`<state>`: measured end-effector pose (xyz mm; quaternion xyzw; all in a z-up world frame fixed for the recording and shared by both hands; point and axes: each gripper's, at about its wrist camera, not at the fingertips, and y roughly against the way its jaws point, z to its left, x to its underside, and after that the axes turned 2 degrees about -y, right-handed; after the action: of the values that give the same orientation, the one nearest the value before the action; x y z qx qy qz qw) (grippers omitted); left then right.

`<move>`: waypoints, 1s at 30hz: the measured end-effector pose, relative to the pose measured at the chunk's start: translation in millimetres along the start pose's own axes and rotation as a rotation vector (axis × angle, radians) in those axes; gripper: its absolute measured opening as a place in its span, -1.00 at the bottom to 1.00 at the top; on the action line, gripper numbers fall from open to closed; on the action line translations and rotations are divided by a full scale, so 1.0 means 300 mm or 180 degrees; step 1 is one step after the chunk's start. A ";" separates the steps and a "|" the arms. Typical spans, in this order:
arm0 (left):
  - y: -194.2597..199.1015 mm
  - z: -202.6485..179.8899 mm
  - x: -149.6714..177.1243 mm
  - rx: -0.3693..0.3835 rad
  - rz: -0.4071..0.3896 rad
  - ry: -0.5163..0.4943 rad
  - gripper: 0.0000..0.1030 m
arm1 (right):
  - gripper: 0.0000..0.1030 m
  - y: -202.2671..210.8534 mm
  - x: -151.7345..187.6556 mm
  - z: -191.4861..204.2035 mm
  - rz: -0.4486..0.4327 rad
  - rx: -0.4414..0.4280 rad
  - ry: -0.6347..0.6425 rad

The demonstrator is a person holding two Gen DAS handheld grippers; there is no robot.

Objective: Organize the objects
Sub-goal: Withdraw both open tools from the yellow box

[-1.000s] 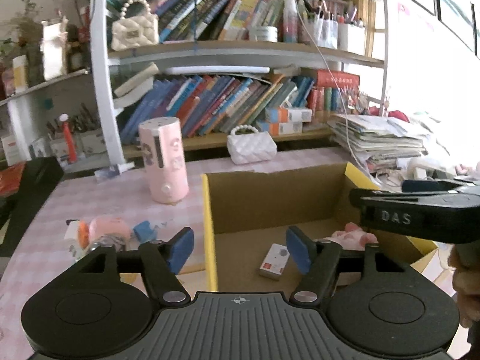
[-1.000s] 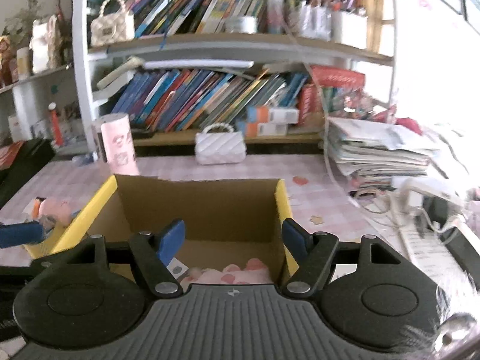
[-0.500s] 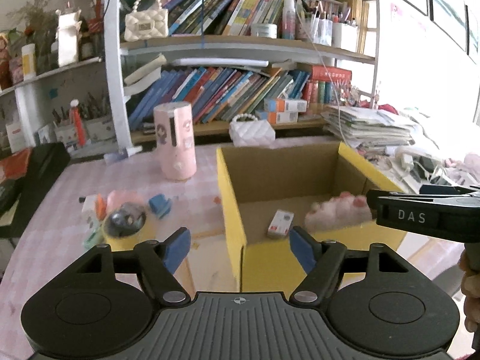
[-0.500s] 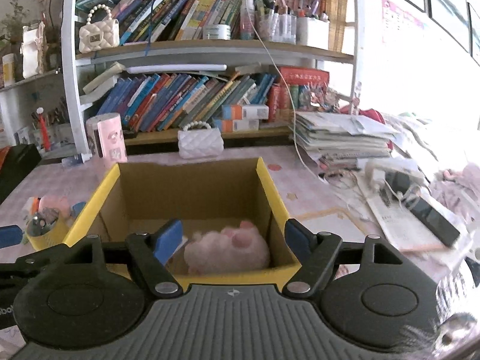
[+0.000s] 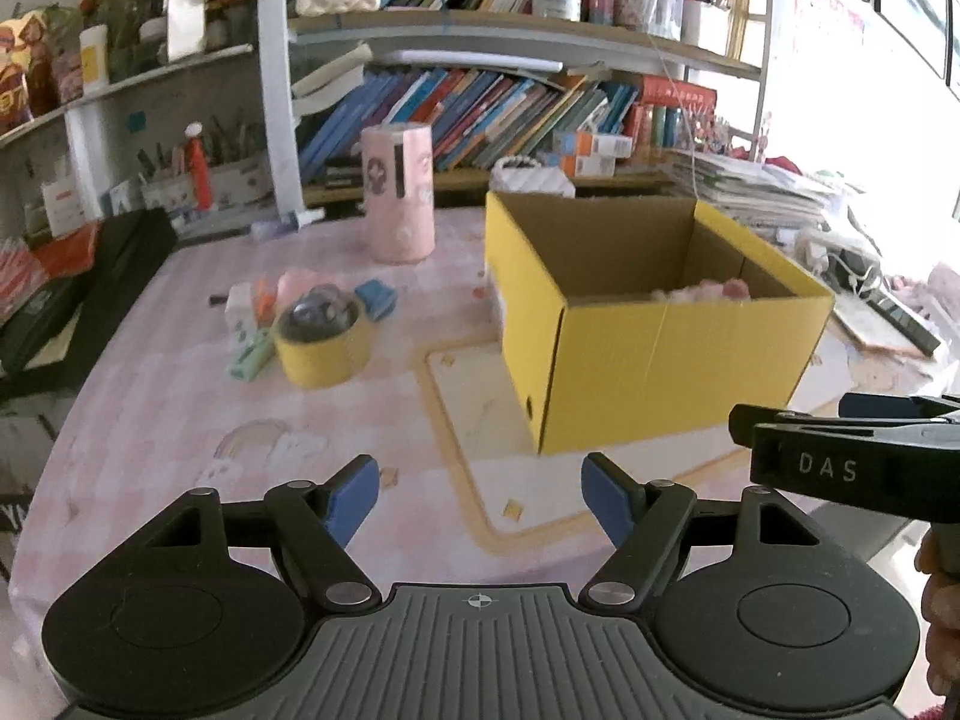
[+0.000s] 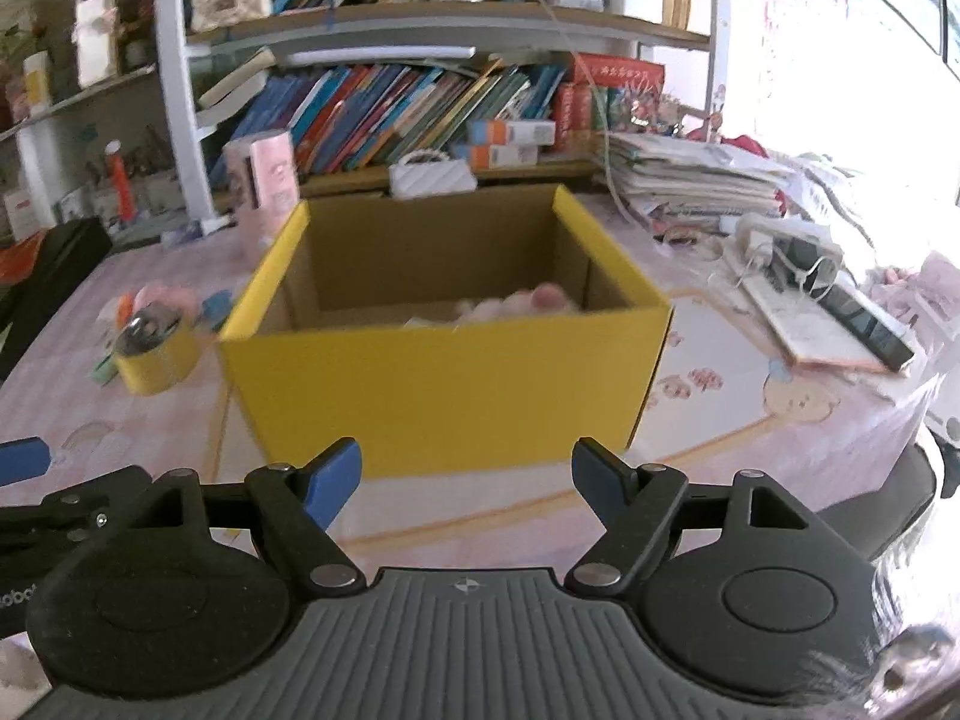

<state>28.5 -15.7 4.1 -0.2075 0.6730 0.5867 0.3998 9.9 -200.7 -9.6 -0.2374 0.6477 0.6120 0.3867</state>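
Observation:
A yellow cardboard box (image 5: pixel 666 354) stands open on the pink table; it also shows in the right wrist view (image 6: pixel 444 384). A pink plush toy (image 5: pixel 714 290) lies inside, also visible in the right wrist view (image 6: pixel 528 303). A yellow tape roll (image 5: pixel 321 345) with a dark round object in it sits left of the box, among small items: a blue block (image 5: pixel 376 295), a green pack (image 5: pixel 249 354). My left gripper (image 5: pixel 480 501) is open and empty, well short of the box. My right gripper (image 6: pixel 465 474) is open and empty, in front of the box.
A pink cylinder (image 5: pixel 399 192) and a white handbag (image 6: pixel 432 174) stand behind the box before a full bookshelf (image 5: pixel 480 96). Stacked papers (image 6: pixel 684 180), cables and a dark remote (image 6: pixel 864 324) lie to the right. A black case (image 5: pixel 78 294) sits at the left edge.
Both grippers have pulled back from over the box toward the table's near edge. The box now looks farther away and its front wall shows. Both stay open and empty.

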 end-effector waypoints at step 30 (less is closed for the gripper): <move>0.171 0.262 0.137 -0.0419 -0.0034 0.0433 0.50 | 0.60 0.084 0.104 0.314 0.0197 -0.0592 0.0374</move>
<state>-11.1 78.7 4.4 -0.2762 0.6574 0.6121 0.3417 -8.4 -100.2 -14.2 -0.2876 0.6167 0.6661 0.3052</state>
